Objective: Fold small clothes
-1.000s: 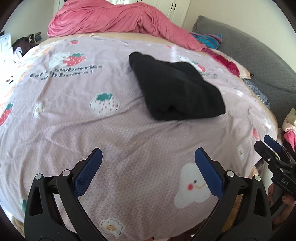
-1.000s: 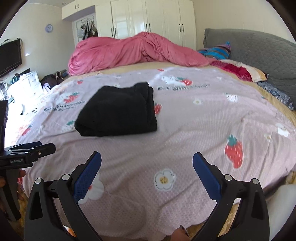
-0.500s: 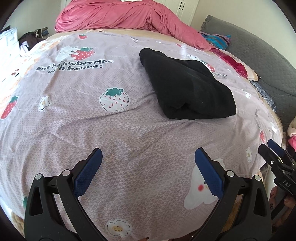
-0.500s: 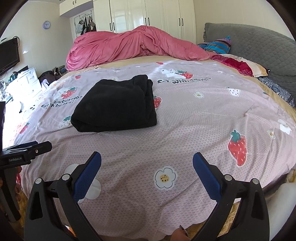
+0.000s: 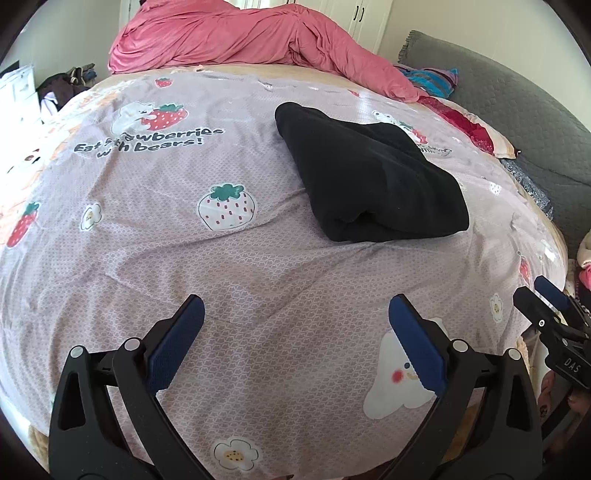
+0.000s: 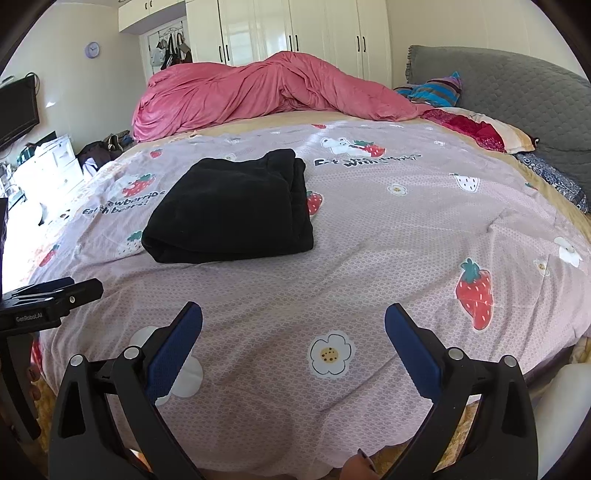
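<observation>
While the bedspread (image 5: 155, 258) lies ahead of both tongs, the folded black garment (image 5: 369, 177) rests beyond them, looking soft and light, best pinched at its near edge; left tongs (image 5: 295, 332) and right tongs (image 6: 293, 338) gape, empty.

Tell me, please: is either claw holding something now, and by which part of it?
Nothing is held. The left claw and right claw are open, apart from the folded black garment.

Black garment (image 5: 373, 181): soft, matt, fleecy cloth.
Bedspread (image 5: 258, 266): thin printed cloth, fine dotted weave, lightly creased.
Pink quilt (image 6: 266, 92): smooth cloth, faint sheen.
Tongs pads (image 5: 176, 341): blue ribbed rubber; arms matt black plastic.
Wardrobe doors (image 6: 306, 29): glossy white.
</observation>
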The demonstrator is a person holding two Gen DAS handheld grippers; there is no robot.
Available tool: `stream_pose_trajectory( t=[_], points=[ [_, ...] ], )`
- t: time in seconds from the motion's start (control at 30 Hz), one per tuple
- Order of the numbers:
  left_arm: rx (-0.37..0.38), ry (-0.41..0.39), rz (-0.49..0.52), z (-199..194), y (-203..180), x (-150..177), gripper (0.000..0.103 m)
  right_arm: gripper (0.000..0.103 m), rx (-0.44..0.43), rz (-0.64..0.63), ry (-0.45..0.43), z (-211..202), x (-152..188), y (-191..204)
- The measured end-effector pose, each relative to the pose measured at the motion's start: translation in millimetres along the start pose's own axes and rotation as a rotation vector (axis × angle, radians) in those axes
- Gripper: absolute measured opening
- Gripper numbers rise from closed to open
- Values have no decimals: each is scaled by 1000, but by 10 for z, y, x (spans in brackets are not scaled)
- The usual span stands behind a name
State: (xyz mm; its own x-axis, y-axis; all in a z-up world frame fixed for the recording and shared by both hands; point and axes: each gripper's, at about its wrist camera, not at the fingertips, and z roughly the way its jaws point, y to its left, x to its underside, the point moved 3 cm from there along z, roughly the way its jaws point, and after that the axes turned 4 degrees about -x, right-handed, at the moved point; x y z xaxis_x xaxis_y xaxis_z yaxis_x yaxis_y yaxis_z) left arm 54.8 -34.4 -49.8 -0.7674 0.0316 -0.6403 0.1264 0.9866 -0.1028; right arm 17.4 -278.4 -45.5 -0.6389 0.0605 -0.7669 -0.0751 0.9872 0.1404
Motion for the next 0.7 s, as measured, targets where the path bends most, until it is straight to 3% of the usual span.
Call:
stream_pose_trajectory(
  t=[0.7],
  points=[
    [-38, -3, 5, -34, -4, -5, 94, 99, 4, 6, -1, -41, 1, -25]
  ],
)
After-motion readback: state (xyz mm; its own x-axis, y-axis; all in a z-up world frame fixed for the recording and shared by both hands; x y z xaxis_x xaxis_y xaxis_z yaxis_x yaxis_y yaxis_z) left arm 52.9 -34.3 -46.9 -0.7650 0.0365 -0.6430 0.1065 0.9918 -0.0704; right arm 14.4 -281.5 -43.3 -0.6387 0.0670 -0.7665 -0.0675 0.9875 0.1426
